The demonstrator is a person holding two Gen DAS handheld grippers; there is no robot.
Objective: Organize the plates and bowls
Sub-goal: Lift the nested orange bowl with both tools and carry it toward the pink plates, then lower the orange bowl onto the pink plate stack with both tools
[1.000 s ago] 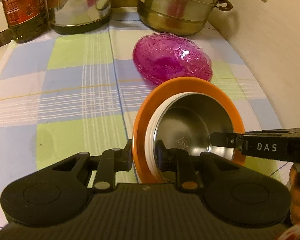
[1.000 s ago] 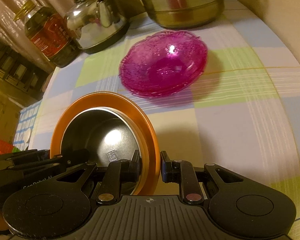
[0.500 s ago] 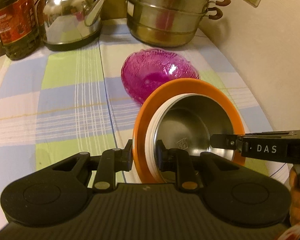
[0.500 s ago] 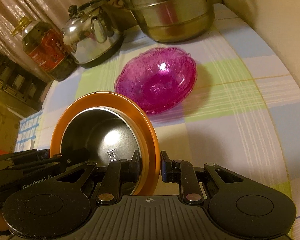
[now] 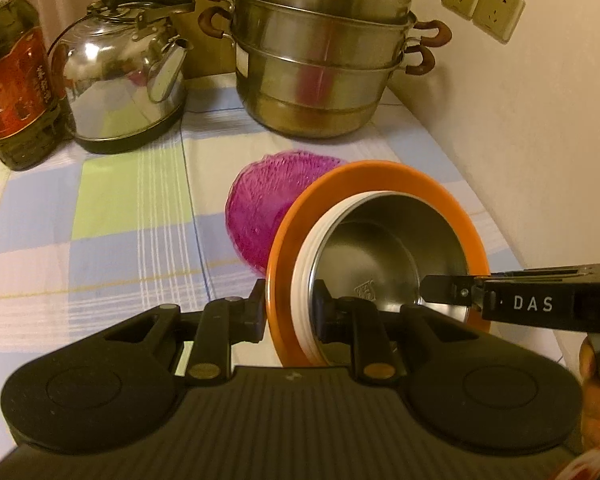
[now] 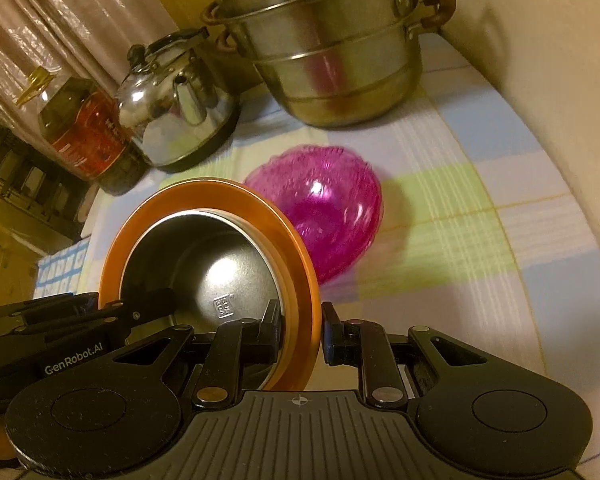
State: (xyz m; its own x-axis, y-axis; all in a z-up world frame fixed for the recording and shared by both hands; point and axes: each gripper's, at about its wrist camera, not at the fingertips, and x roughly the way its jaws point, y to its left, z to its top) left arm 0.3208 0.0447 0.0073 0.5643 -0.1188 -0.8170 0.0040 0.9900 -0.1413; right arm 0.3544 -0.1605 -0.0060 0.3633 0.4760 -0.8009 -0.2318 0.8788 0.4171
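both grippers, left and right, pinch opposite rims of an orange-rimmed bowl stack, steel bowl innermost, mid-frame above the pink glass bowl.

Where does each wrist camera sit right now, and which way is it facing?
Left wrist: behind the left gripper, angled down over the checked tablecloth; a hand shows.
Right wrist: behind the right gripper, facing likewise.
Shared: orange-rimmed steel bowl pinched on opposite rims, pink glass bowl, kettle, steamer pot.
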